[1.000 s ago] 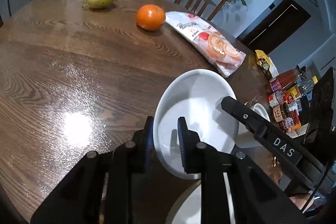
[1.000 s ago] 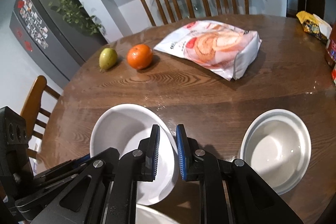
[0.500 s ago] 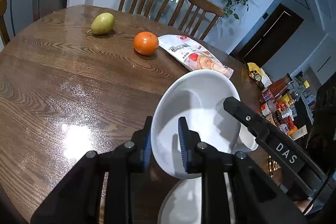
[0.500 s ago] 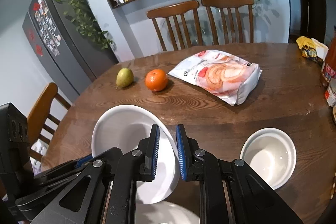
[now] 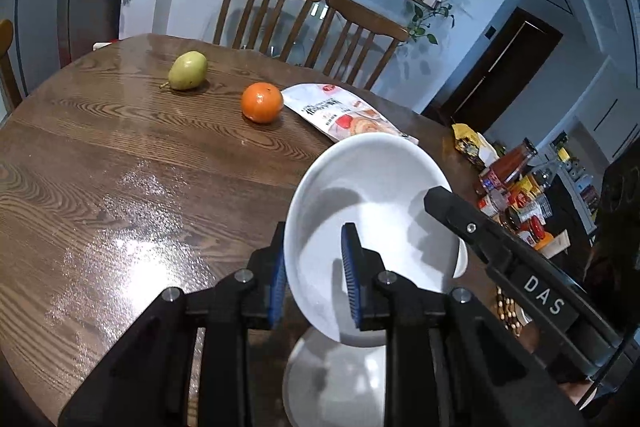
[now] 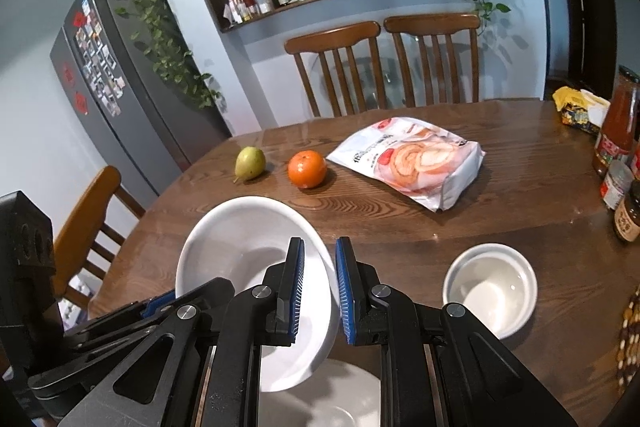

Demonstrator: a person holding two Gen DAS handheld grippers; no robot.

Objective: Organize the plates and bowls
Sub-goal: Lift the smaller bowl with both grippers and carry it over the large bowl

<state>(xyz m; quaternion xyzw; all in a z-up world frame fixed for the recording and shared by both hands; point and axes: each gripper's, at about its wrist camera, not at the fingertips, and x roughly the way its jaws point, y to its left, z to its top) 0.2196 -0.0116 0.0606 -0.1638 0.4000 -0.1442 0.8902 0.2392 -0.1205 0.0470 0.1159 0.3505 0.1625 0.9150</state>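
Above the tabletop, both the left tongs and right tongs are clamped on opposite rims of the white bowl, held tilted over a white plate.

In the right wrist view a plate sits at lower centre of the frame, tilted above the table, its right rim between the right gripper pads. Another dish lies under it at the bottom edge. A bowl stands on the table at lower right. Behind, mid-frame from left to right, lie a pear, an orange and a snack bag. Bottles stand at the right edge. Two chairs stand behind the table. The left gripper straddles the plate's left rim in the left wrist view
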